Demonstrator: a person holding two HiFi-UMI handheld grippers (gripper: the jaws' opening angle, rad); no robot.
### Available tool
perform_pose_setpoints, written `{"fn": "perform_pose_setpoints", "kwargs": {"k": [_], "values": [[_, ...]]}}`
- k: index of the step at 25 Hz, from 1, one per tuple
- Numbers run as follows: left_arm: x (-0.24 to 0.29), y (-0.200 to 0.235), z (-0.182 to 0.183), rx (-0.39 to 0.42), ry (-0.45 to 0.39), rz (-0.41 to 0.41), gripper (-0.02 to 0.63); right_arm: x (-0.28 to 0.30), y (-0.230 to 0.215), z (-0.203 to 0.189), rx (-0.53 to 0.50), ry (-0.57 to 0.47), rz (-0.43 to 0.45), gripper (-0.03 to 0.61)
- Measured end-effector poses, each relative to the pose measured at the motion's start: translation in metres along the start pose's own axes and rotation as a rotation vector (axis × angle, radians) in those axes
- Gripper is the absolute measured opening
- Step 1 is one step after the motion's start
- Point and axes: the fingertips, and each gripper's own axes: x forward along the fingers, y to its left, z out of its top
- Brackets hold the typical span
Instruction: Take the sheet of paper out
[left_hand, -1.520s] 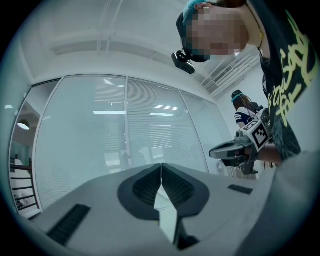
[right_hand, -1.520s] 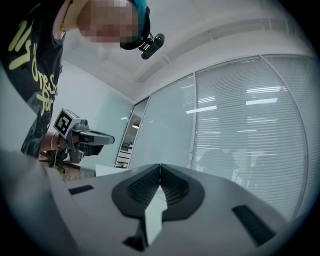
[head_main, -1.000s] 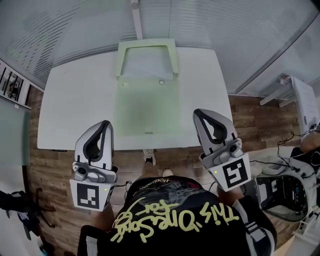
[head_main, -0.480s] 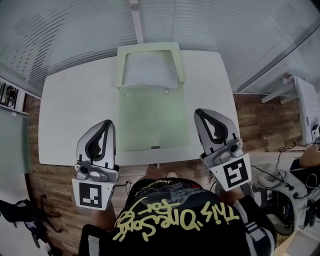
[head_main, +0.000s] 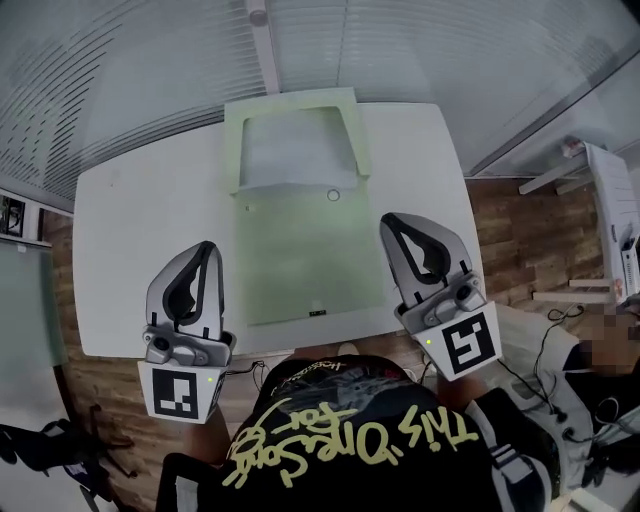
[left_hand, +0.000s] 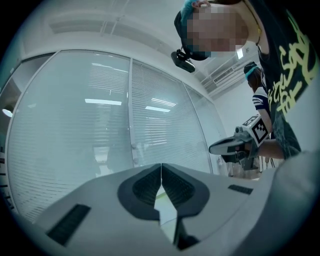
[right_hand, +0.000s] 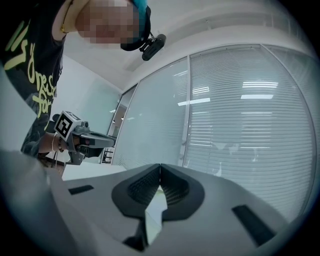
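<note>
A pale green pouch (head_main: 300, 260) lies lengthwise from the white tabletop's (head_main: 140, 220) near edge to its far edge, with a whitish sheet of paper (head_main: 296, 150) apparently showing at the far end, between and beyond the left gripper (head_main: 205, 246) and the right gripper (head_main: 391, 219), both pressed together and empty.

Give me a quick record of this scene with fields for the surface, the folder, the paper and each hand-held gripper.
surface: white table
folder: green folder lying flat mid-table, flap open at the far end
paper: pale sheet of paper showing at the open end, not yet taken out
fastener: snap button near the flap
left hand-held gripper: jaws shut, empty, left of the folder
right hand-held gripper: jaws shut, empty, by the folder's right edge
task status: paper untouched
</note>
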Motion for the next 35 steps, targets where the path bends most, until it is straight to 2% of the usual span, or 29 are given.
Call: {"fn": "perform_pose_setpoints", "kwargs": {"k": [8, 14, 17, 23, 26, 30, 35], "values": [[0.024, 0.016, -0.009, 0.014, 0.005, -0.054, 0.009, 0.025, -0.007, -0.010, 0.017, 0.038, -0.040, 0.008], [0.047, 0.037, -0.035, 0.009, 0.078, -0.035, 0.009, 0.050, -0.011, -0.029, -0.018, 0.073, -0.052, 0.008], [0.057, 0.040, -0.044, 0.003, 0.100, -0.050, 0.009, 0.058, -0.015, -0.037, -0.014, 0.088, -0.064, 0.008], [0.066, 0.038, -0.068, 0.064, 0.171, -0.068, 0.009, 0.075, -0.019, -0.045, -0.052, 0.106, -0.048, 0.008], [0.071, 0.036, -0.076, 0.043, 0.186, -0.060, 0.009, 0.078, -0.021, -0.050, -0.051, 0.112, -0.039, 0.008], [0.081, 0.033, -0.079, -0.027, 0.166, -0.021, 0.009, 0.079, -0.025, -0.058, -0.038, 0.123, -0.022, 0.008], [0.083, 0.025, -0.095, -0.033, 0.209, -0.020, 0.009, 0.079, -0.027, -0.076, -0.041, 0.157, -0.010, 0.008]]}}
